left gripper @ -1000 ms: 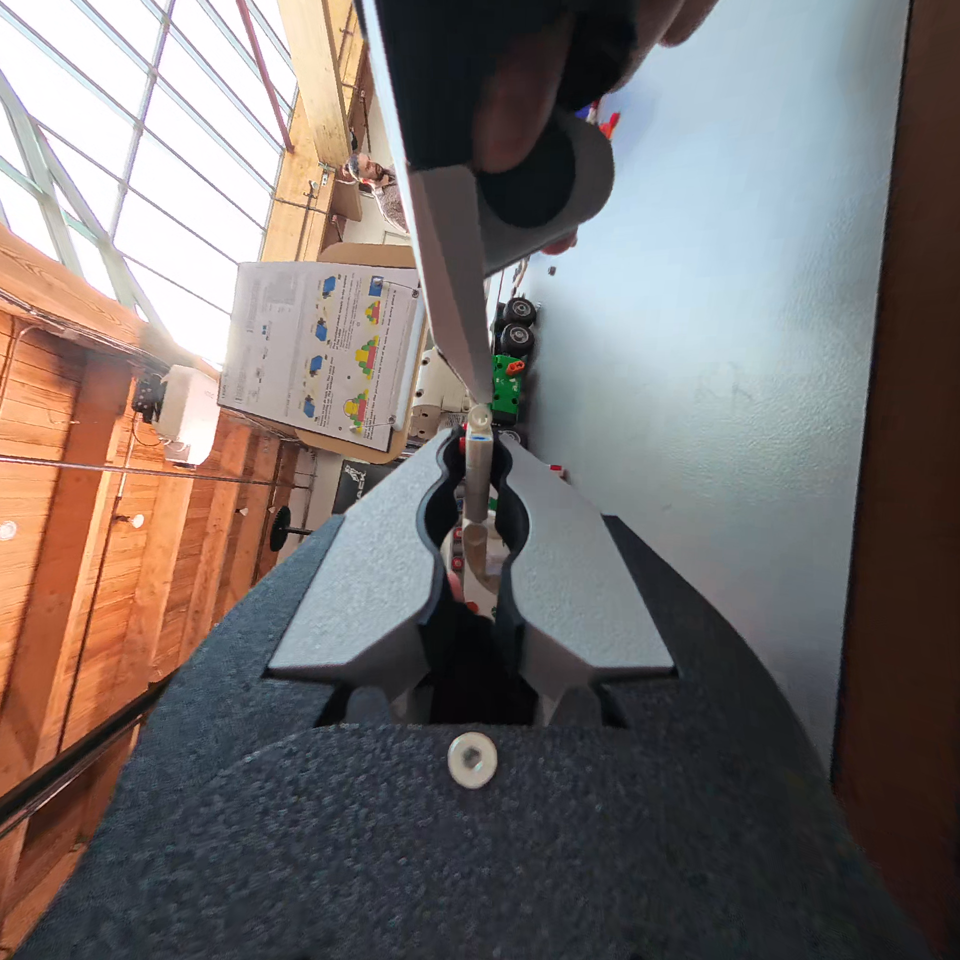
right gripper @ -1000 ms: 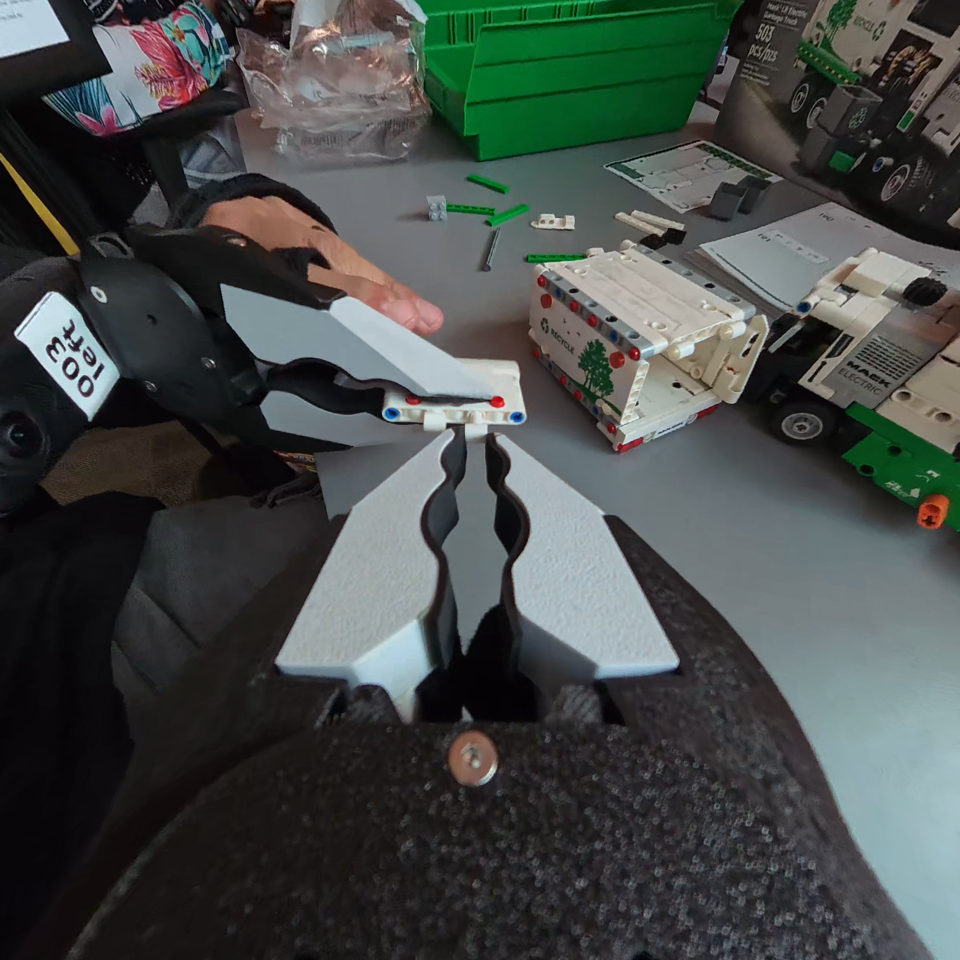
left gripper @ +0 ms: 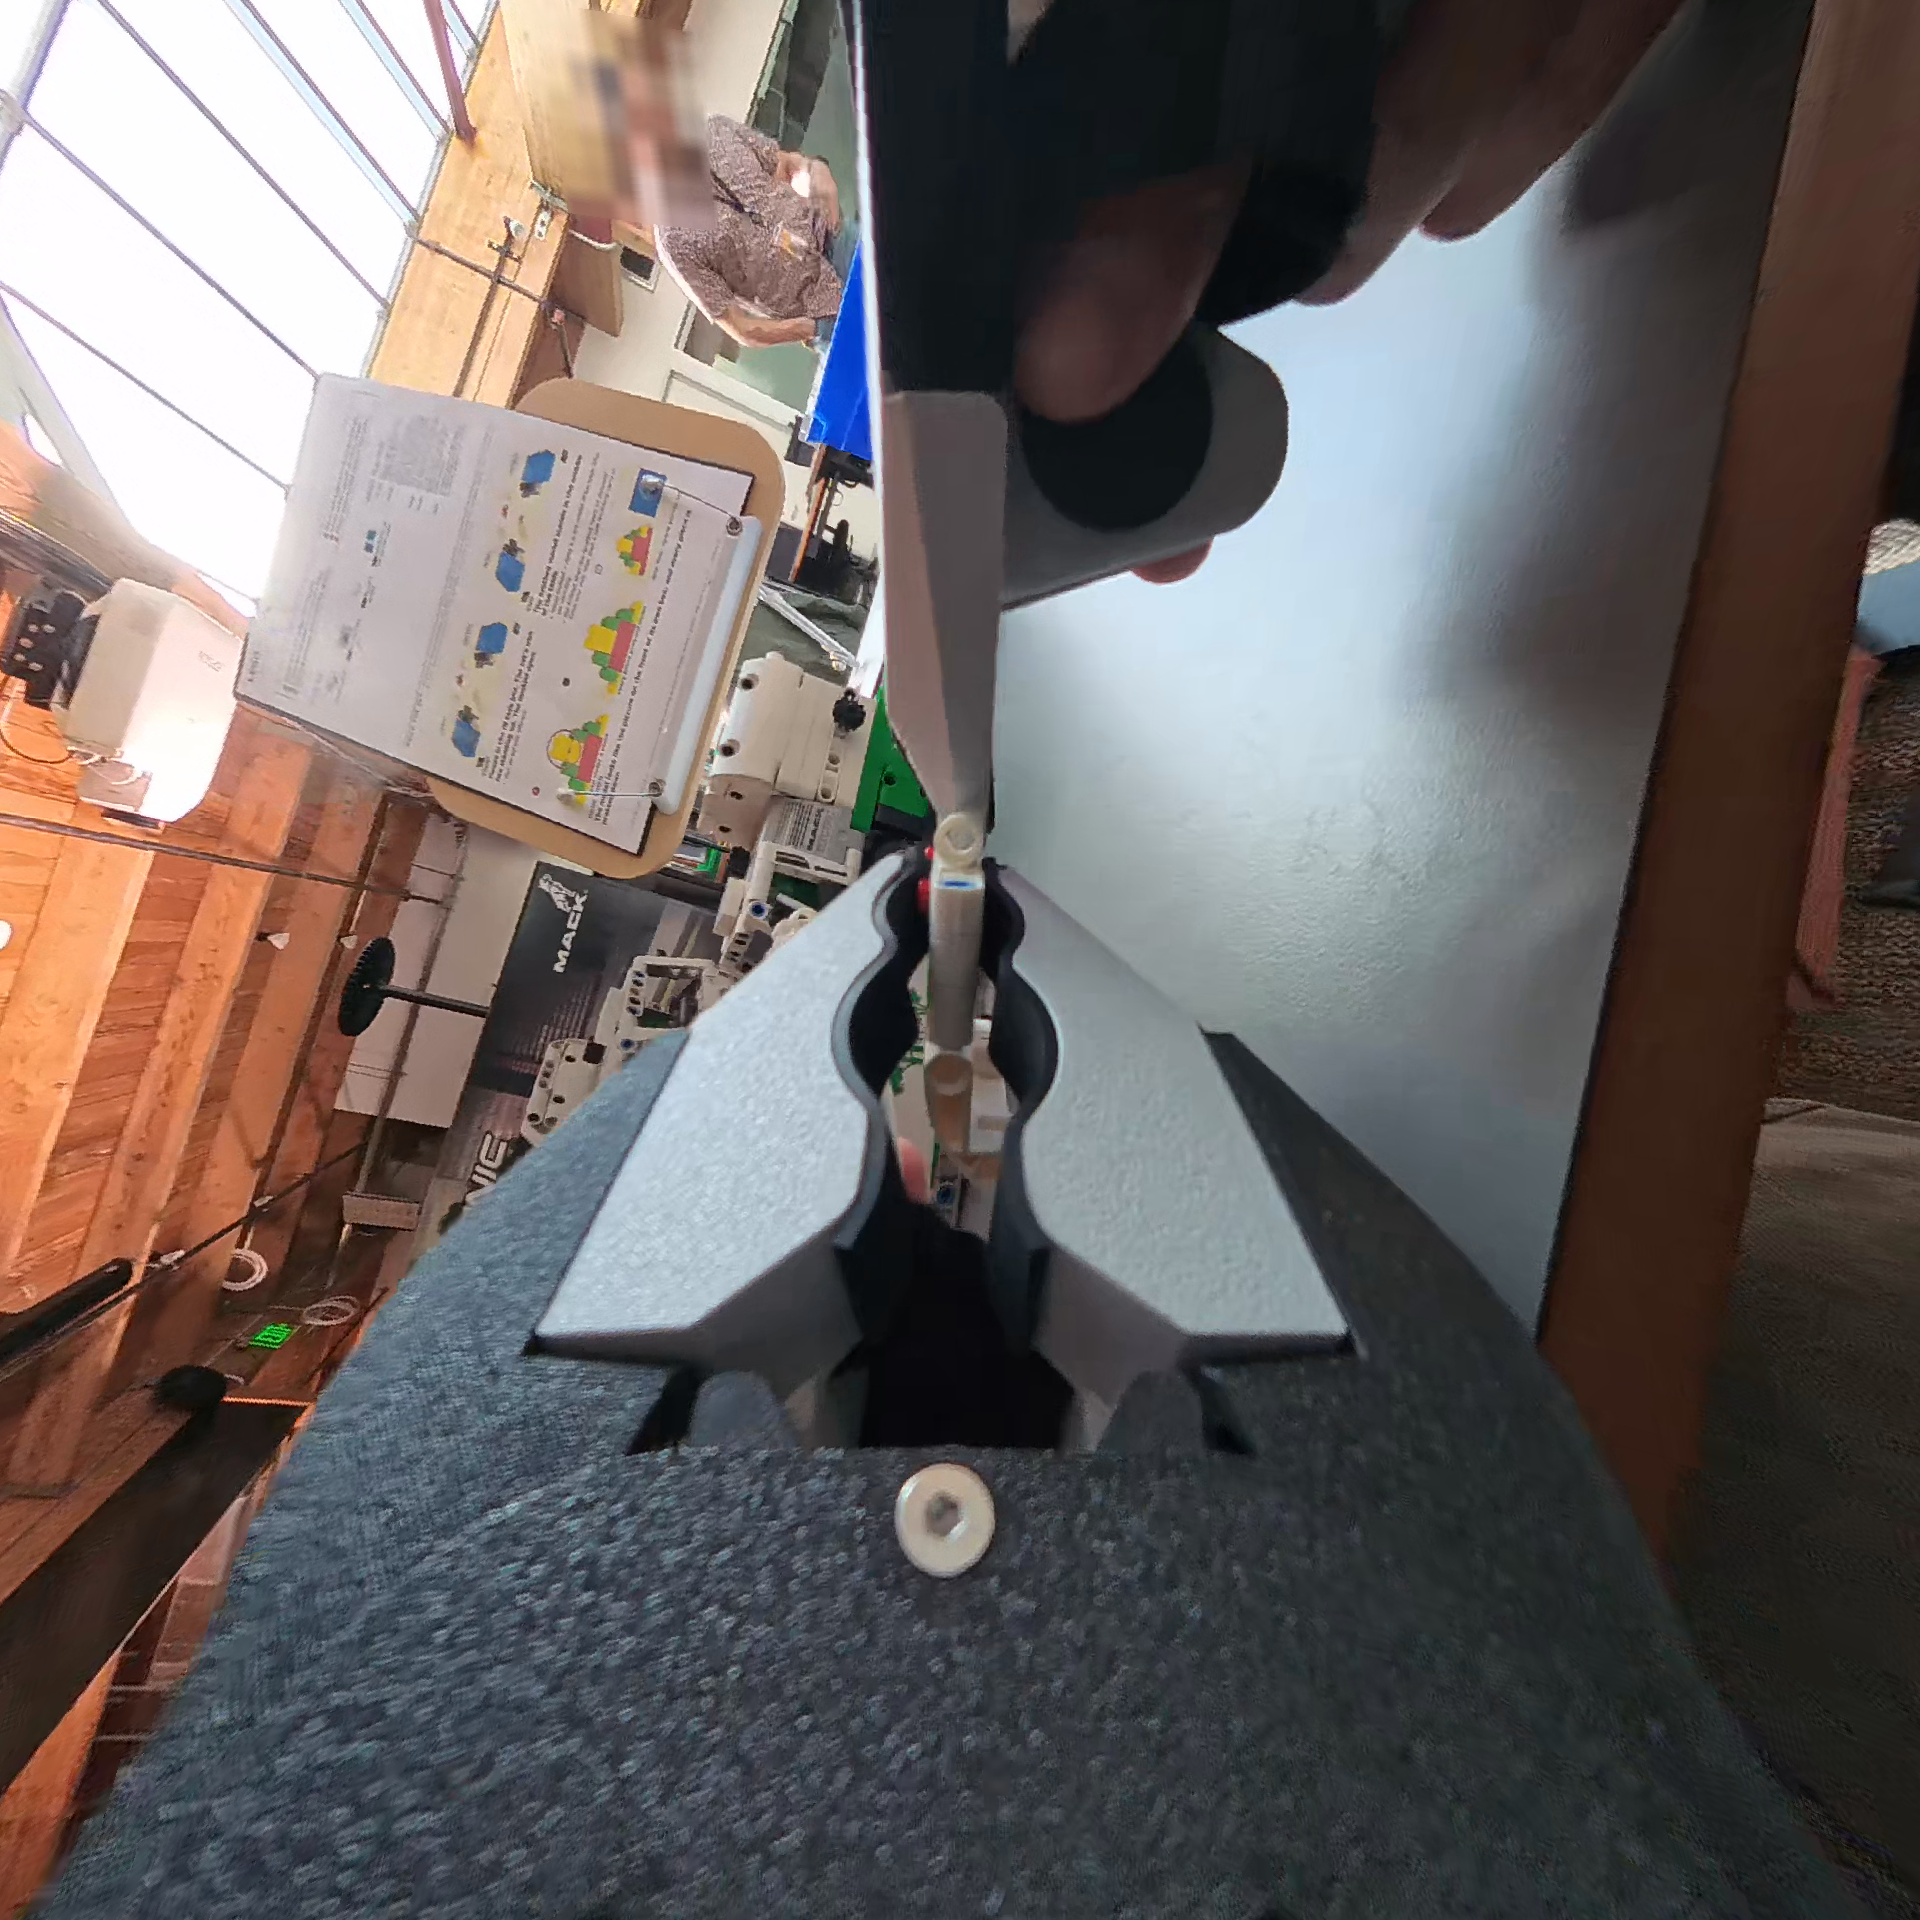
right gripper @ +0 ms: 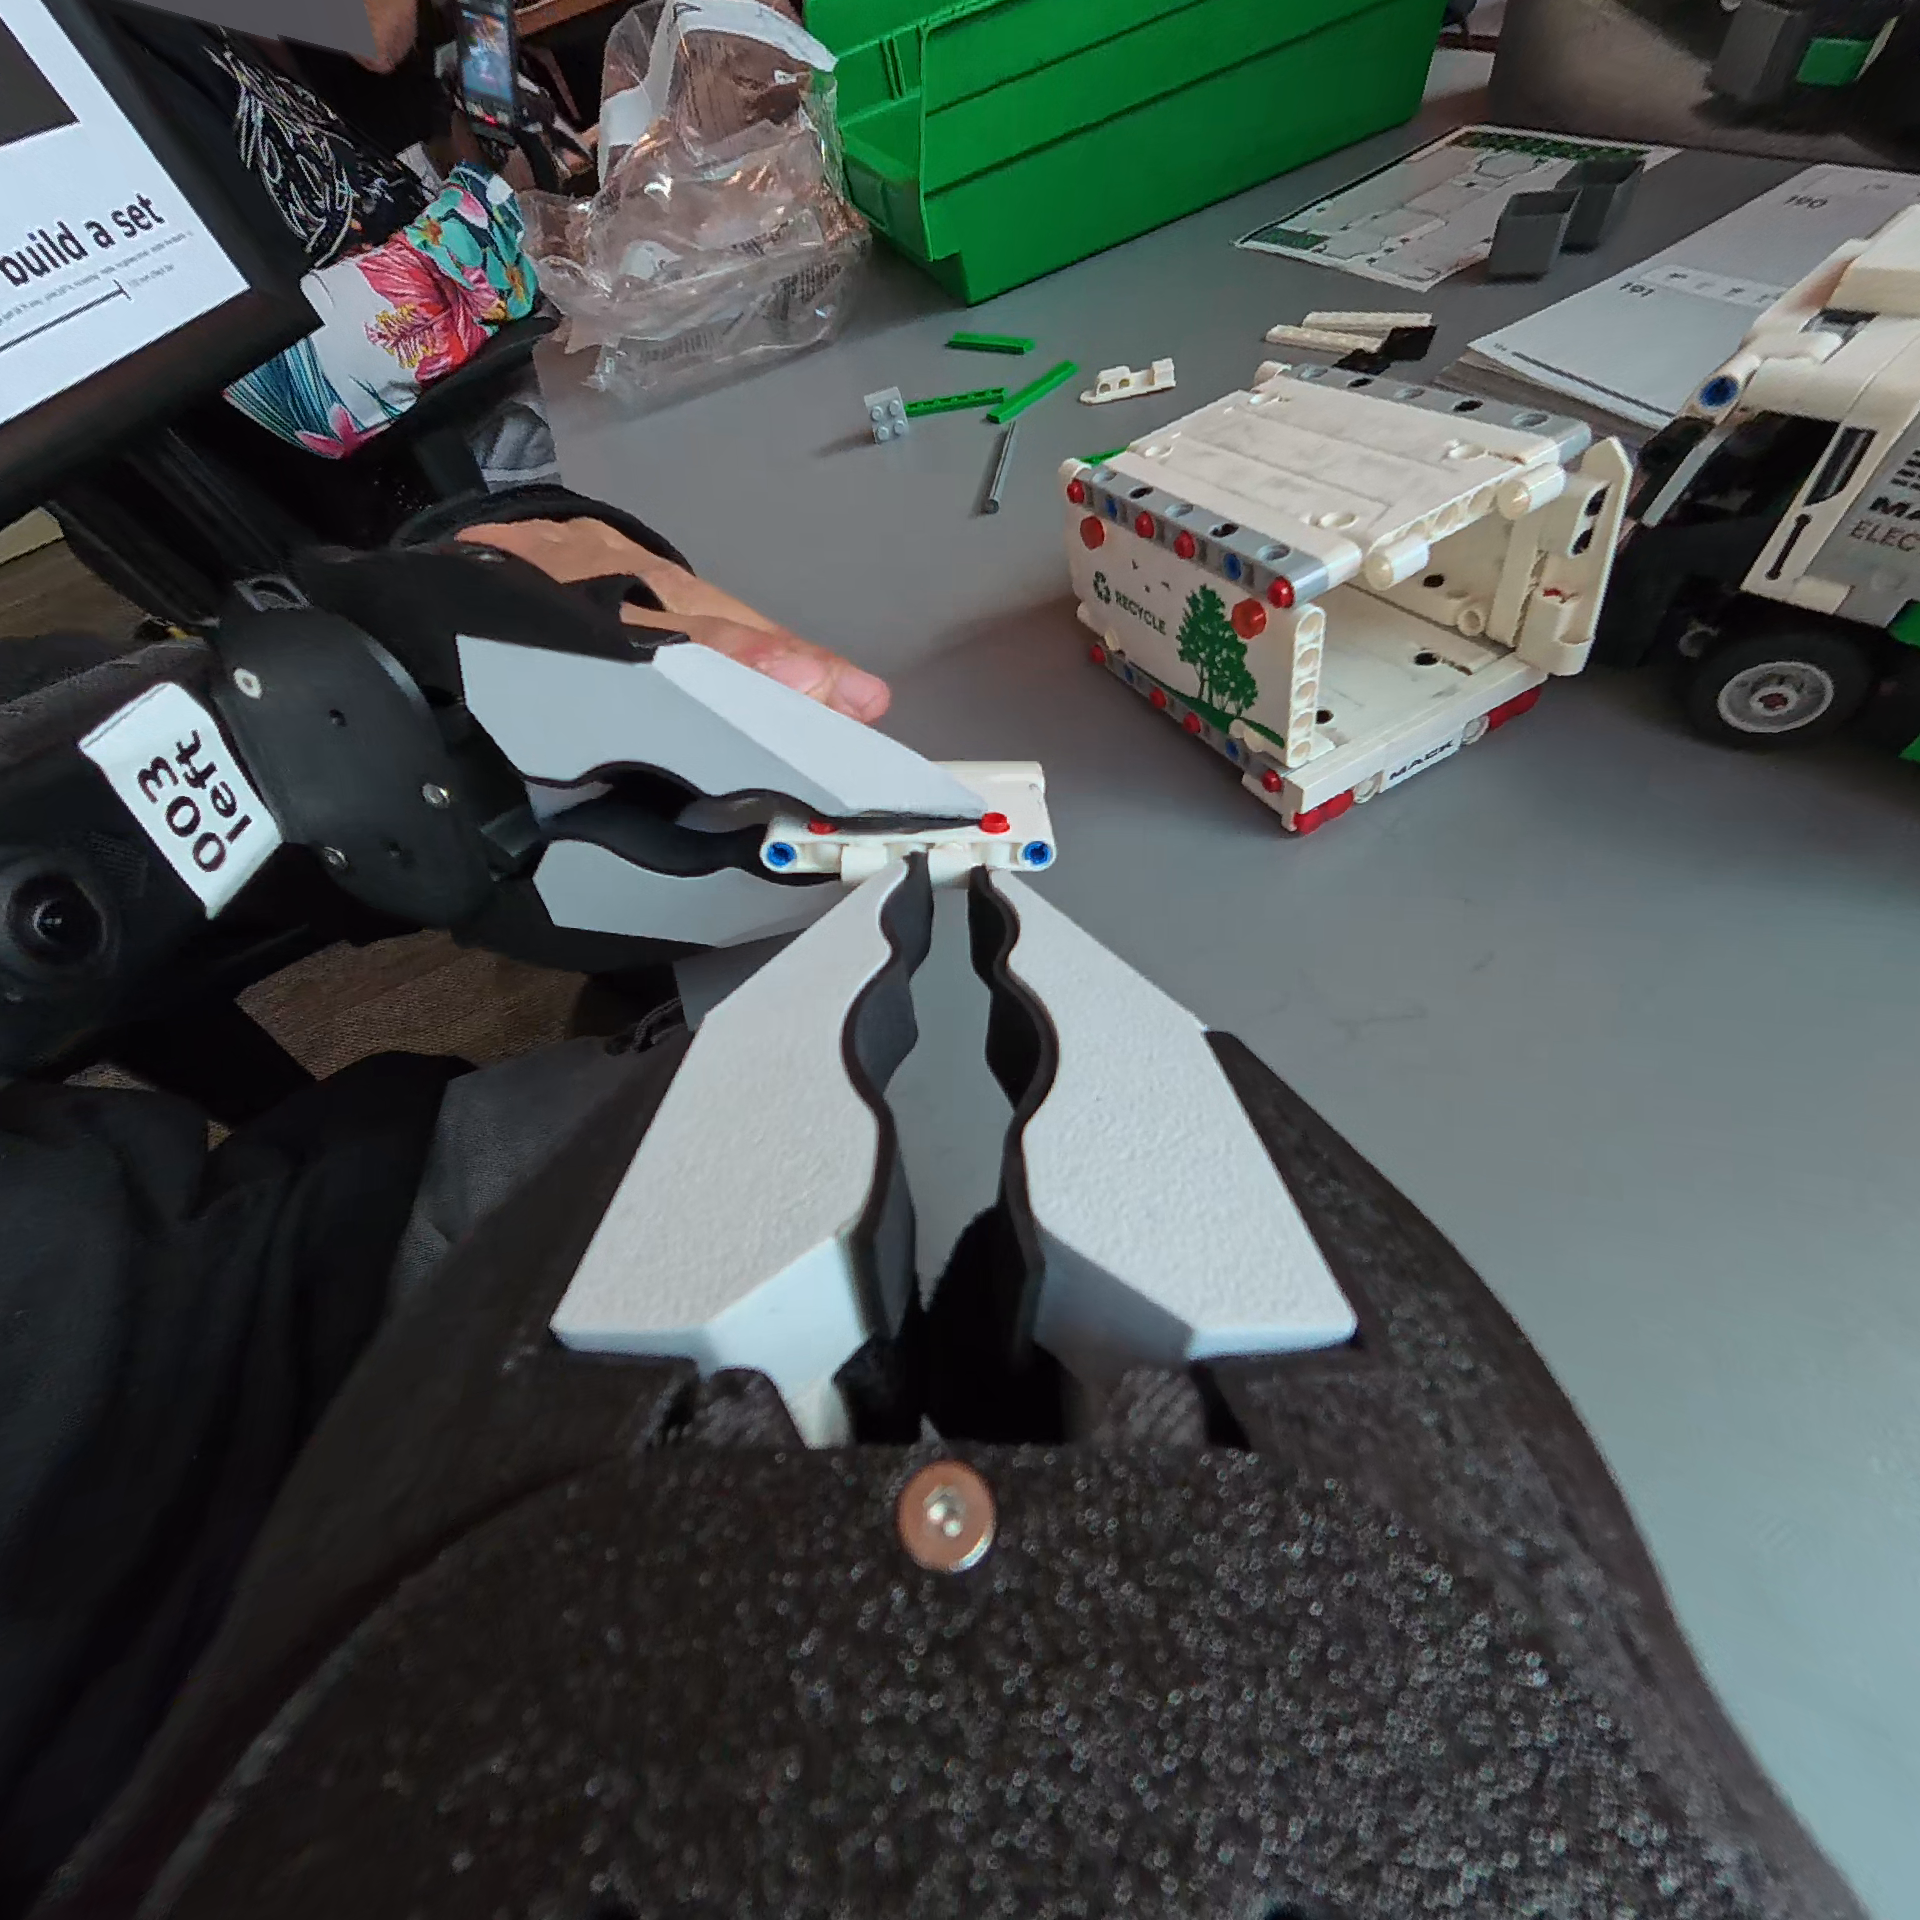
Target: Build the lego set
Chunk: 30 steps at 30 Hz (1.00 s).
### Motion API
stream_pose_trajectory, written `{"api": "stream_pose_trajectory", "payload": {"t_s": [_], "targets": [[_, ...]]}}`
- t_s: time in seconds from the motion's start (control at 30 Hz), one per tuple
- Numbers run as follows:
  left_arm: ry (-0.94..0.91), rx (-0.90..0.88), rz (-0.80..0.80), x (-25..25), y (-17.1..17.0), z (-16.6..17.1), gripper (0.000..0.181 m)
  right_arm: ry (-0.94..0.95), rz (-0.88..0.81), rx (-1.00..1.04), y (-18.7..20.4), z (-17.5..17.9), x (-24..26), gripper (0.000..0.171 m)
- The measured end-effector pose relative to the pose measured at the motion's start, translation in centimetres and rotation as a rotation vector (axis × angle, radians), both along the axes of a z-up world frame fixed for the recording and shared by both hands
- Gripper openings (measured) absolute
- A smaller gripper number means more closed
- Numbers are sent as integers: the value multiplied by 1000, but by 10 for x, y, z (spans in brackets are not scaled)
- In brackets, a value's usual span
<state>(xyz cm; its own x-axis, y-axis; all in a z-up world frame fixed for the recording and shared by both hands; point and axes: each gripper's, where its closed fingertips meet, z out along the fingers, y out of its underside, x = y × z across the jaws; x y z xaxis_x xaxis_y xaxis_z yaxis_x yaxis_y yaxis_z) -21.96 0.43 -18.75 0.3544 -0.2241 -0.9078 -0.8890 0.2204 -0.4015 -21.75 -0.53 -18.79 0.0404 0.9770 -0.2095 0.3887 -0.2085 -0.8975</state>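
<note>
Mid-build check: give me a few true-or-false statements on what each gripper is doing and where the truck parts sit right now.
1. The left gripper is shut on the white panel. True.
2. The right gripper carries a green strip. False: its jaws are nearly closed at the panel's near edge and hold no green strip.
3. The white truck box stands on the table, untouched by either gripper. True.
4. The green bin sits upon the truck cab. False: it rests on the table, behind the loose green strips.
</note>
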Motion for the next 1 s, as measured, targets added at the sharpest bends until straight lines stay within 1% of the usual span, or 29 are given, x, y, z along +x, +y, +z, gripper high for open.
{"api": "stream_pose_trajectory", "payload": {"t_s": [0.13,0.2,0.3,0.37,0.57,0.67,0.73,0.77,0.83,0.87,0.9,0.93,1.0], "targets": [[-7,11,-2,1,0,2,6,15,5,-19,-1,2,0,6],[6,52,0,0,-1,6,5,44,2,-53,-1,6,-1,6],[60,142,20,-1,-2,12,5,68,21,-191,-5,11,-2,6],[70,162,32,-1,-2,14,5,76,17,-187,-5,13,-2,6],[14,136,2,0,-2,20,5,91,12,-166,-4,20,-1,7],[-42,108,-9,0,-2,28,6,95,57,-31,-4,32,6,5],[-61,93,-15,1,-1,31,6,68,27,91,6,36,8,6],[-49,90,-16,2,1,30,6,59,38,120,5,38,8,8],[-55,71,-39,6,2,28,5,69,65,171,1,43,7,17],[-77,33,-66,10,2,25,5,47,80,243,1,42,8,19],[-93,-14,-101,14,0,21,6,12,67,355,6,41,13,16],[-105,-67,-140,18,-3,18,6,-18,145,456,-2,40,19,16],[-149,-188,-212,26,-11,12,6,-110,249,681,-7,41,32,16]]}}
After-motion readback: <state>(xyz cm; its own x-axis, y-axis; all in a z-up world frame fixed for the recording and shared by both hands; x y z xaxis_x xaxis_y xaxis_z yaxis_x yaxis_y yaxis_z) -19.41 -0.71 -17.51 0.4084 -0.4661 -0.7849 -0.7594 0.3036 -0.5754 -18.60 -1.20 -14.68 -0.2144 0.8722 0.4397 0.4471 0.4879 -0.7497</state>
